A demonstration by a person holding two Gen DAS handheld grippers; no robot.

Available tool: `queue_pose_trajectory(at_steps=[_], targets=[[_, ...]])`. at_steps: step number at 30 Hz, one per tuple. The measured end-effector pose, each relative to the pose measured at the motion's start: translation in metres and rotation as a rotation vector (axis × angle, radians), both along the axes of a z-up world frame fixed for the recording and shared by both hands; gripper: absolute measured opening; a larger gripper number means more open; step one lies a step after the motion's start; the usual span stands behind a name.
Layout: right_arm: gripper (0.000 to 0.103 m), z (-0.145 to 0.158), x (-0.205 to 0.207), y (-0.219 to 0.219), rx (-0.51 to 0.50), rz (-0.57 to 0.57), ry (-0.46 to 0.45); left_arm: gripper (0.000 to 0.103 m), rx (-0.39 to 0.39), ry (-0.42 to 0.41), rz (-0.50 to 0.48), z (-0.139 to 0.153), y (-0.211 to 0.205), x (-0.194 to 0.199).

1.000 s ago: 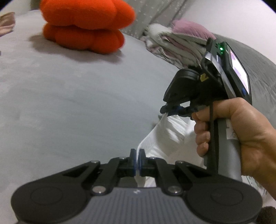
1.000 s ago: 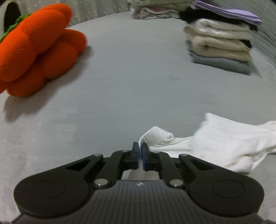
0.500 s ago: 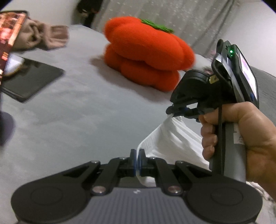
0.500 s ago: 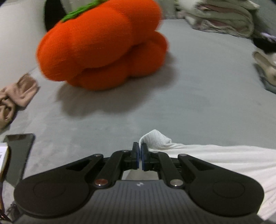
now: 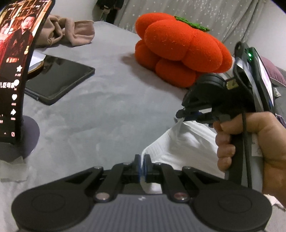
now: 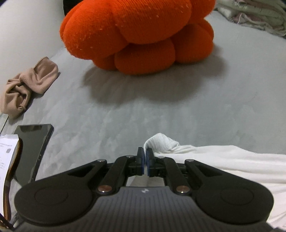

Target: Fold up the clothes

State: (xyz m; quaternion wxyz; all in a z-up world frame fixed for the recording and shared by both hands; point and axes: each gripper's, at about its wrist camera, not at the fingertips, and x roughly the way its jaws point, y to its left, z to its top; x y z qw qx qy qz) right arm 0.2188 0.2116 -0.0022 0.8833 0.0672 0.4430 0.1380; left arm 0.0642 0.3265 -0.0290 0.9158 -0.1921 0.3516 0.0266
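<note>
A white ribbed garment [image 5: 182, 142] hangs stretched between my two grippers above the grey bed. My left gripper [image 5: 142, 166] is shut on one edge of it, with white cloth pinched between its blue pads. In the left wrist view a hand holds my right gripper [image 5: 185, 116], which clamps the garment's far corner. My right gripper [image 6: 144, 160] is shut on a bunched white corner [image 6: 160, 144], and the rest of the garment [image 6: 232, 160] trails off to the right.
An orange pumpkin-shaped plush cushion [image 5: 180, 48] sits ahead on the grey bedcover [image 6: 196, 110]. A crumpled tan garment [image 6: 26, 85] lies at the left. A dark tablet [image 5: 55, 80] and a lit phone on a stand [image 5: 16, 67] stand at the left. Folded clothes [image 6: 250, 16] lie far right.
Both grippers have swung left with the white garment held taut. The folded stacks left the view; the cushion, tan garment, tablet and phone came in and grew nearer.
</note>
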Motion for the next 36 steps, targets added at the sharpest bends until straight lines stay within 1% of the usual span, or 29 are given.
queue_pose_trajectory(at_steps=[2,4,5,6,7,8,14,20,28,32,36], targets=[[0.012,0.002,-0.002,-0.007,0.016,0.015,-0.003,0.012,0.004,0.01,0.001,-0.001,0.0,0.005],[0.014,0.004,-0.004,-0.01,0.032,0.043,-0.001,0.028,0.01,0.017,0.003,-0.003,-0.001,0.009],[0.02,0.006,-0.006,-0.013,0.037,0.055,-0.005,0.032,0.012,0.018,0.004,-0.004,-0.002,0.009],[0.032,0.009,-0.008,-0.018,0.039,0.063,-0.013,0.034,0.012,0.016,0.007,-0.003,-0.003,0.008],[0.04,0.012,-0.011,-0.022,0.042,0.072,-0.022,0.038,0.01,0.014,0.013,-0.002,-0.004,0.007],[0.043,0.015,-0.013,-0.026,0.042,0.08,-0.031,0.04,0.009,0.012,0.019,-0.001,-0.004,0.007],[0.043,0.028,-0.025,-0.061,0.04,0.095,-0.061,0.04,0.002,0.001,0.054,0.005,-0.008,0.001],[0.043,0.035,-0.038,-0.113,0.039,0.052,-0.067,0.04,0.013,-0.008,0.066,0.01,-0.019,-0.002],[0.043,0.042,-0.056,-0.195,0.015,-0.048,-0.077,0.04,0.055,-0.024,0.016,0.018,-0.05,-0.002],[0.043,0.041,-0.066,-0.234,0.003,-0.093,-0.075,0.04,0.076,-0.029,-0.025,0.022,-0.07,0.0],[0.043,0.037,-0.078,-0.268,-0.015,-0.115,-0.068,0.04,0.09,-0.031,-0.06,0.022,-0.088,0.003]])
